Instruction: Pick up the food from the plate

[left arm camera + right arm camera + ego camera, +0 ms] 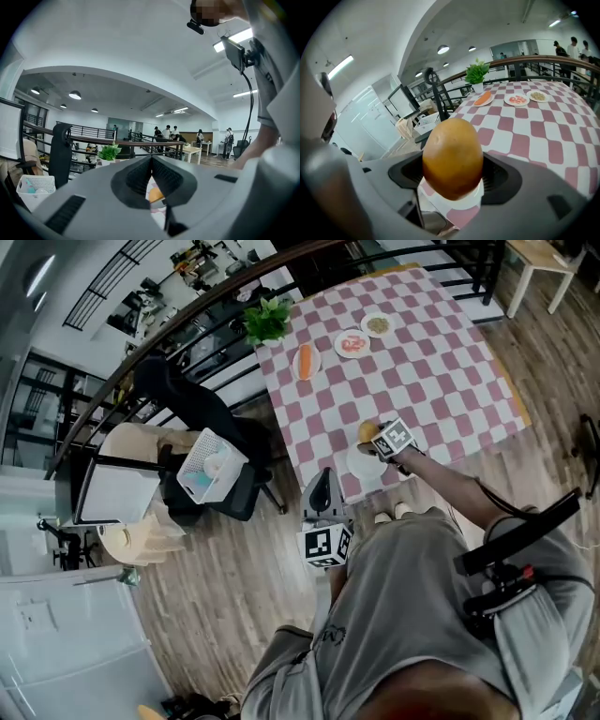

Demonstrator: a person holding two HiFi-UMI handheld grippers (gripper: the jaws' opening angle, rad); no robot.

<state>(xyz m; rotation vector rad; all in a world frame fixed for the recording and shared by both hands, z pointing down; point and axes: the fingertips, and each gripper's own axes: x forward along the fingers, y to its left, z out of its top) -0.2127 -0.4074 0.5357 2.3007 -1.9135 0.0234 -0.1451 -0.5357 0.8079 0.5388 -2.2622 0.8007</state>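
**A round yellow-brown food (452, 157) is gripped by the right gripper (454, 180) over a white plate (461, 202).**

A table (441, 362) with a red-and-white checked cloth is seen in the head view. A green plant (268, 320) stands at its far left corner, and three small plates of food are set on the far part. The white plate is placed at the near edge of the table. The right gripper's jaws are closed on both sides of the food, which is held over this plate; whether it touches the plate cannot be told. The left gripper (152, 161) is held off the table, near the person's body. Its jaws are brought together at the tips and nothing is held between them.
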